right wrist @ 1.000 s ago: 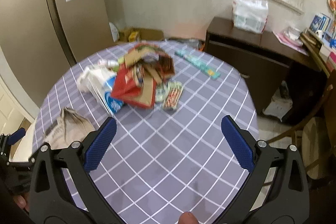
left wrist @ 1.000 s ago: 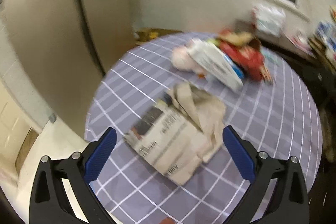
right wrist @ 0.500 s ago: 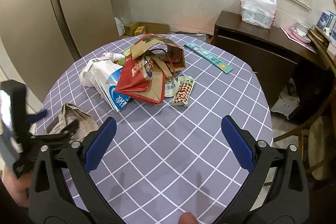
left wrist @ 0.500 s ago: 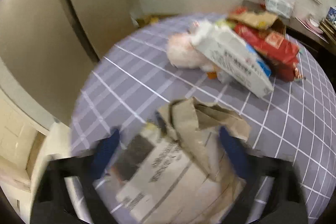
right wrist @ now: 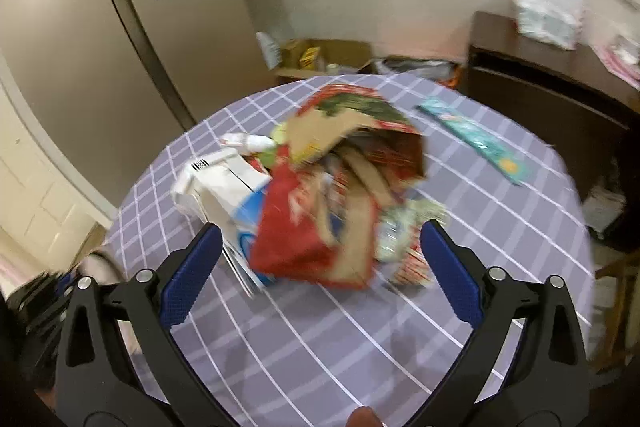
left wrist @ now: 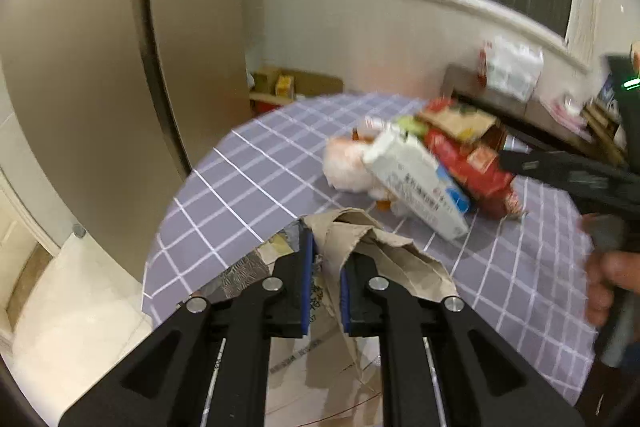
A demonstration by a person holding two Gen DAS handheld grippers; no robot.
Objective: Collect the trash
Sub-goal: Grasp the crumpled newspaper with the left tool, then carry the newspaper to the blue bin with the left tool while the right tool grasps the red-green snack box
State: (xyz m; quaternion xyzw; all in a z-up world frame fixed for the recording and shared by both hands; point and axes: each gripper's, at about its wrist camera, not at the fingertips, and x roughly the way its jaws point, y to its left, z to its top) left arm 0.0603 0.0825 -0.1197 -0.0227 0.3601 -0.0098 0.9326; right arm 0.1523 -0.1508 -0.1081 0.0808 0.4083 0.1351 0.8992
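My left gripper [left wrist: 326,253] has its jaws closing on a fold of crumpled brown paper and newsprint [left wrist: 392,255], which hangs lifted over the near edge of the table [left wrist: 240,187]. In the middle of the table lies a trash pile: a white carton [left wrist: 416,187], a red bag [left wrist: 472,167] and a pale plastic bag [left wrist: 346,165]. My right gripper [right wrist: 320,231] stands open just above the red bag [right wrist: 296,227] and the carton [right wrist: 224,195], touching nothing. A torn cardboard box [right wrist: 332,131] tops the pile. A teal strip [right wrist: 472,139] lies apart at the far right.
The round table wears a purple checked cloth [right wrist: 320,339]. A tall fridge [left wrist: 100,67] stands left of it. A dark cabinet [right wrist: 540,79] with a plastic bag [right wrist: 548,7] on top is at the right. Cardboard boxes [right wrist: 320,55] sit on the floor by the wall.
The left jaws went from wide open to closed on the crumpled paper and raised it off the cloth. The right gripper moved in close over the trash pile.
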